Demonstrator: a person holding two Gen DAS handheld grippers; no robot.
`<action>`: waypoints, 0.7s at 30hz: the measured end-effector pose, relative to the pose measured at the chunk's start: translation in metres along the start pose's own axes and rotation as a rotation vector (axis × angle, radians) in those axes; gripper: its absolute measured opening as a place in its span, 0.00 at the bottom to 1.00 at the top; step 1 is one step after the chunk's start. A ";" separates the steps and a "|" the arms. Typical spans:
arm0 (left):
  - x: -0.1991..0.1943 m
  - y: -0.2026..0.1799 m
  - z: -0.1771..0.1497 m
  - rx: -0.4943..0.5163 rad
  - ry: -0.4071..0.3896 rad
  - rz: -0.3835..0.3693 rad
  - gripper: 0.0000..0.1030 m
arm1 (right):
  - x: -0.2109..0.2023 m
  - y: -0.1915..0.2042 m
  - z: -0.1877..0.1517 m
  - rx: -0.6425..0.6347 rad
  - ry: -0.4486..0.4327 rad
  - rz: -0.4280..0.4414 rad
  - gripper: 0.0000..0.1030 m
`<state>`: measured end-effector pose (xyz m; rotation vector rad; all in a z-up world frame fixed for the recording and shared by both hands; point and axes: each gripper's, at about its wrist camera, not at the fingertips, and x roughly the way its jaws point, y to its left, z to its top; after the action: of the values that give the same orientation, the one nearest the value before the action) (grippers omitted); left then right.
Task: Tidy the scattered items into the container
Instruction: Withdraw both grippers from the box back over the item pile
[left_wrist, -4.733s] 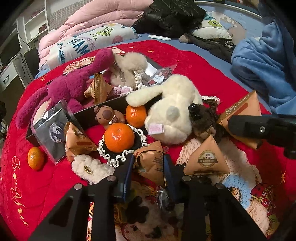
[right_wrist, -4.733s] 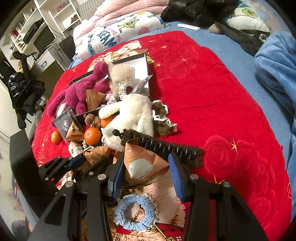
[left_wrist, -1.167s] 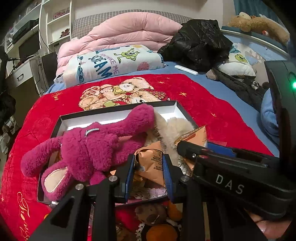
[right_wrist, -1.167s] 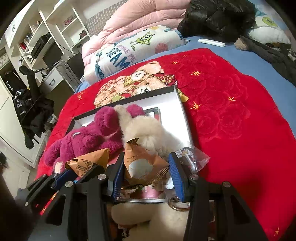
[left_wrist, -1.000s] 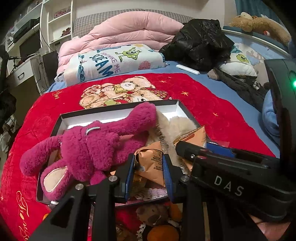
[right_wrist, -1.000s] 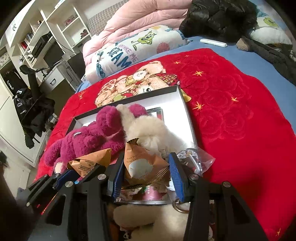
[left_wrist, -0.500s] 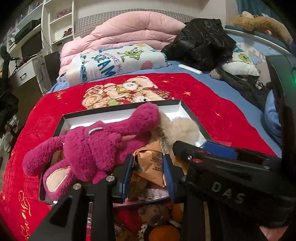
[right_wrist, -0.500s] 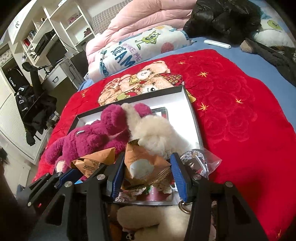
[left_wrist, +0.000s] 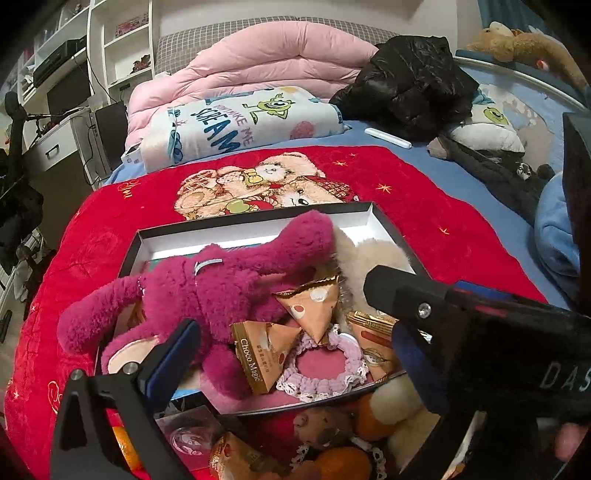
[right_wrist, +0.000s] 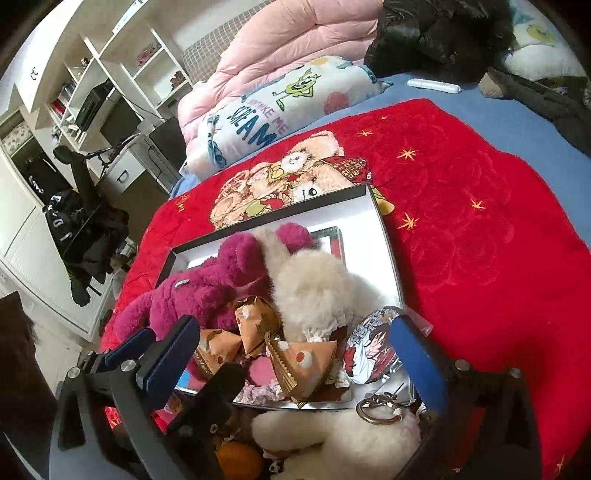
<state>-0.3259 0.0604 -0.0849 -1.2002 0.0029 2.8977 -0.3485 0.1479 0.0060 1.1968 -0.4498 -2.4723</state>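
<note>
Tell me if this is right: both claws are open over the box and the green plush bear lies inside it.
Not quite. The plush bear is magenta, not green, as the left wrist view shows. It does lie in the box, beneath the opening left claw and right claw.

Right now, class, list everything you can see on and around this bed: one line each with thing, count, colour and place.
box: one, black outside, white inside, on red blanket
long-armed plush: one, magenta, in box
fluffy plush: one, cream, in box beside magenta one
snack packets: at least three, tan, in box
scrunchie: one, pink, in box
oranges: at least two, before the box
duvet: one, pink, bedhead
jacket: one, black, beside the duvet
left gripper: black, blue pads, jaws opening, nothing gripped
right gripper: same, jaws opening, nothing gripped
</note>
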 end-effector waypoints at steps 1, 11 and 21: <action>0.000 -0.001 0.000 0.000 -0.001 0.001 1.00 | 0.000 0.000 0.000 0.003 0.003 0.003 1.00; -0.020 0.005 0.011 -0.060 -0.032 -0.042 1.00 | -0.007 -0.002 0.005 0.009 -0.005 -0.020 1.00; -0.163 0.017 0.040 -0.025 -0.216 -0.065 1.00 | -0.142 0.037 0.030 -0.091 -0.235 -0.022 1.00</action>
<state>-0.2386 0.0427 0.0585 -0.8661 -0.0726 2.9608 -0.2837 0.1822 0.1370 0.8841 -0.3825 -2.6336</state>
